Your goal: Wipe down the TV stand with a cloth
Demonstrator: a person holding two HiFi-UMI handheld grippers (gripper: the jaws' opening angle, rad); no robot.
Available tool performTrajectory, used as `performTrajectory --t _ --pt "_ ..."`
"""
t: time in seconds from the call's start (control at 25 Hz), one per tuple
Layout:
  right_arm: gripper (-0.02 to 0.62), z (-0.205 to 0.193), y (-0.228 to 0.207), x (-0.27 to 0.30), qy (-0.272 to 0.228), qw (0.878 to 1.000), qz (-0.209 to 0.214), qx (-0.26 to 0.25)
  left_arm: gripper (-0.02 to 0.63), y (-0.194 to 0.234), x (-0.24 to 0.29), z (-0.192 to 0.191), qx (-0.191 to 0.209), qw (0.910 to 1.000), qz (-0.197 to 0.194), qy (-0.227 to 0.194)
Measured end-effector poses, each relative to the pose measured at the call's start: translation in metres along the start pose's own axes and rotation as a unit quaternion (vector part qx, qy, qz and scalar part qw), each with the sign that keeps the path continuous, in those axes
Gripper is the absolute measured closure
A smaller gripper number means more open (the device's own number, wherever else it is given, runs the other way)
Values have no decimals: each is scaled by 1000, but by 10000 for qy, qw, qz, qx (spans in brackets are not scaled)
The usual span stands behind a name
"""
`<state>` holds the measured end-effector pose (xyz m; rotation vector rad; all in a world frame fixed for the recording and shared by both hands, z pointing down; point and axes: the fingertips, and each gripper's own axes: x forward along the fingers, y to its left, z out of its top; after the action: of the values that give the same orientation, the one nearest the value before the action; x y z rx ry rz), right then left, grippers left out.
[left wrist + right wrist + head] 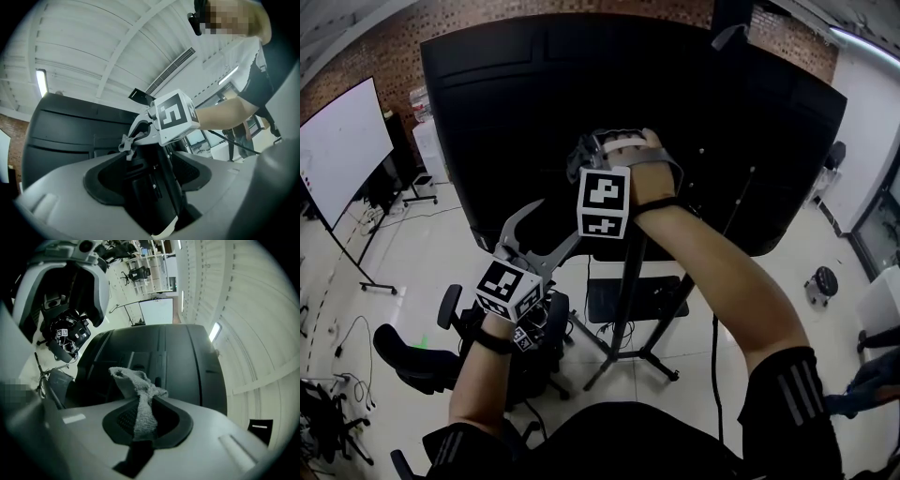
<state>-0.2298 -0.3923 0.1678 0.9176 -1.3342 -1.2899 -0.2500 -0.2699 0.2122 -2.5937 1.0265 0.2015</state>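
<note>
Two grey fingers [82,430] of the right gripper [140,423] are pressed together on a pale grey cloth [138,397]. The cloth's pinched part runs down between the dark pads and its free end bunches up ahead of the tips. That end sits in front of the black back panel of the TV [183,362], and no view shows whether it touches the panel. In the head view the right gripper [589,152] is raised against the upper middle of the panel, with its marker cube below the hand [642,164].

The left gripper [150,187] has its jaws apart and pinches nothing. The black post of the TV stand [157,187] shows in the gap between them, and contact cannot be judged. Seen from the left gripper view, the right gripper [139,131] holds the cloth [125,143] near the top of the post. In the head view the left gripper [548,230] is lower and to the left, pointing up toward the panel.

The TV stand [628,291] goes down from the TV [534,103] to splayed legs and a dark tray on a pale glossy floor [403,253]. A black office chair [412,356] stands to the left. A whiteboard [337,145] on a wheeled frame stands before a brick wall [384,47]. Overhead is a white ribbed ceiling [93,42] with a light strip [41,82].
</note>
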Motion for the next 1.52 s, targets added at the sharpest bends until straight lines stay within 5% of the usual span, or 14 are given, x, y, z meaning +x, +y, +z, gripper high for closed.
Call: performTrajectory --t 0.28,0.56,0.76,1.12,1.52 --pt "560 -27 5 -9 327 9993 178 -91 276 -6 7 3 -34 9999 -128 -41" --pt "558 24 9 -40 -887 9902 478 966 276 3 -3 6 -6 10000 -5 -68" --pt "558 64 20 -32 -1262 9864 502 923 276 22 -20 -3 17 9996 276 77" --pt "559 40 35 -21 -774 9938 533 586 274 41 -41 -31 -66 9975 565 424" --pt "560 10 52 -9 -155 9981 573 151 272 20 -13 -38 -139 9990 182 382"
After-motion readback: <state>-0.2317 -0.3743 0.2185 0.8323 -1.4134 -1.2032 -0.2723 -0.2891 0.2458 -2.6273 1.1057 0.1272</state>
